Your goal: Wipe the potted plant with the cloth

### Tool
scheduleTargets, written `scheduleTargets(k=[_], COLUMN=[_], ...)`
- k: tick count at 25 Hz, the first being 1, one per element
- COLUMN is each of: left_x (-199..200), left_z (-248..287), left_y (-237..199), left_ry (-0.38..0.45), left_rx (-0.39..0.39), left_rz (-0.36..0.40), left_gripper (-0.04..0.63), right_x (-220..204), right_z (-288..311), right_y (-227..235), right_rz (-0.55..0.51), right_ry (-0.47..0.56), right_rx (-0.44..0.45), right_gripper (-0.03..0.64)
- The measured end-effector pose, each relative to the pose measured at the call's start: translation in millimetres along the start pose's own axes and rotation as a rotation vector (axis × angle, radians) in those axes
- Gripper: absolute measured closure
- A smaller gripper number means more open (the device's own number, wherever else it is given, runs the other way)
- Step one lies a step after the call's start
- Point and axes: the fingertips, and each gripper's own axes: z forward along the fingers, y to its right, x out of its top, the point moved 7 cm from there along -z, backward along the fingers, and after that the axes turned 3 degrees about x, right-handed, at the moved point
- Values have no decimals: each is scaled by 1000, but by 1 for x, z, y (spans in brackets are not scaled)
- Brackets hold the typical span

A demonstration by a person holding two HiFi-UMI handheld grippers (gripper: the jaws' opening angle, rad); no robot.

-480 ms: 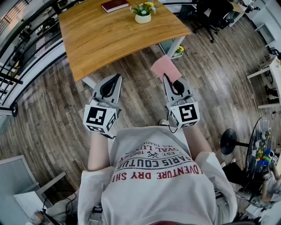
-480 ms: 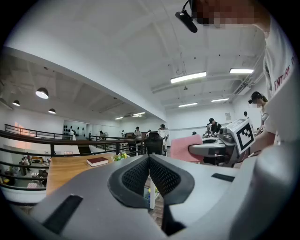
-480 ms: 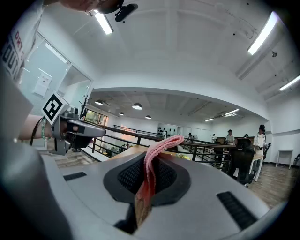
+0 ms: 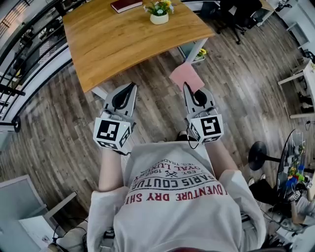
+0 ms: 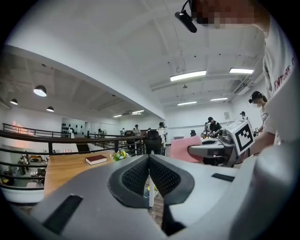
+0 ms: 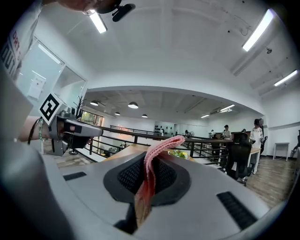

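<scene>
Right gripper [image 4: 186, 86] clamps cloth [image 4: 185, 75] — jutting forward; potted plant [image 4: 159, 13] well beyond.

The desk [image 4: 113, 44] is smooth wood with a soft sheen; the floor [image 4: 59, 133] is duller planking. The cloth [image 4: 187, 74] looks like soft matt fabric. The left claw [image 5: 148, 161] and right claw [image 6: 151, 164] are matt grey plastic with dark meshed pads [image 5: 136, 178], and the white pot [image 4: 159, 20] seems glazed.

An open-plan office — black swivel chairs [image 4: 236, 15], a long wooden table [image 4: 123, 39], ceiling strip lights [image 5: 187, 75], people [image 5: 213, 125] in the background.
</scene>
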Motion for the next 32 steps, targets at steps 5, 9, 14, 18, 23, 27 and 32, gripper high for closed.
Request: scheduleTargets(k=[5, 9, 14, 18, 23, 27, 32], left_x=[-9, -23, -26, -25, -21, -22, -29], left_z=[15, 34, 73, 120, 195, 255, 316], left_y=[-1, -3, -10, -17, -28, -35, -44], left_ry=[-20, -46, -57, -72, -95, -113, -154], left_rx=[3, 22, 82, 146, 216, 278, 334], left_rz=[-21, -35, -39, -40, -67, -100, -132], left_gripper=[578, 578, 578, 578, 578, 578, 578], right_x=[-7, -20, -31, -38, -39, -44, -57], right_z=[8, 23, 55, 95, 156, 203, 256], right_y=[17, 39, 82, 129, 201, 258, 314], right_rz=[6, 4, 12, 11, 3, -4, 3], right_ry=[-15, -32, -29, -30, -52, -72, -120], right_rx=[-2, 16, 56, 114, 187, 246, 299], right_gripper=[581, 581, 581, 581, 581, 581, 581])
